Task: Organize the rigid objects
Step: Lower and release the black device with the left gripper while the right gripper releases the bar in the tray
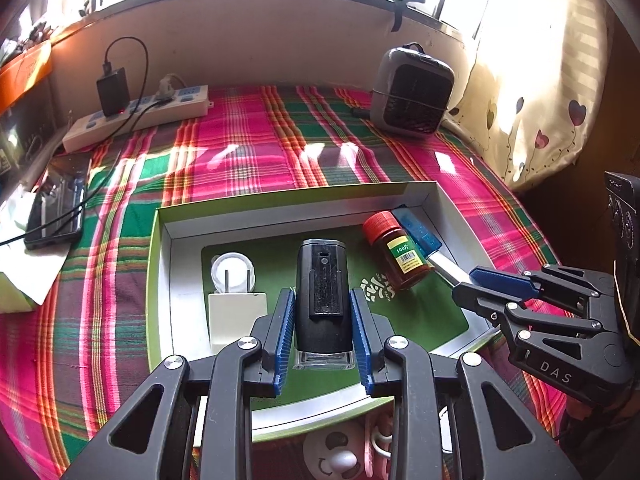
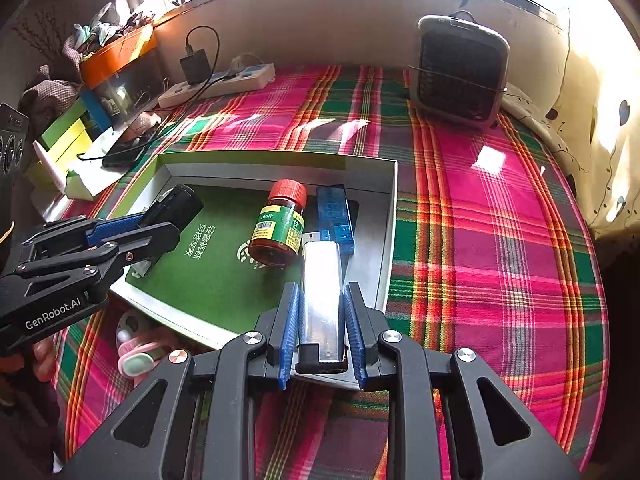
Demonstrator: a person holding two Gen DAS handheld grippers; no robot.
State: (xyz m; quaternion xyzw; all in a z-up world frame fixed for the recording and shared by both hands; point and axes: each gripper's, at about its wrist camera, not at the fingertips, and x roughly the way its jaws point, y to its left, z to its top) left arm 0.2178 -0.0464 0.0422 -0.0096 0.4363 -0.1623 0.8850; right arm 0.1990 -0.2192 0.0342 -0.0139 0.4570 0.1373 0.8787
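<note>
Tray (image 1: 424, 194) receives both items: left claw (image 1: 322, 334) pinches the black device (image 1: 322, 300), right claw (image 2: 322, 330) pinches the silver bar (image 2: 322, 296) — lower each flat, clear of the bottle (image 2: 280, 224), then release.

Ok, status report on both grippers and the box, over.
Left gripper shut on black device. Right gripper shut on silver bar. Both over green box. Red-capped bottle beside the bar.
</note>
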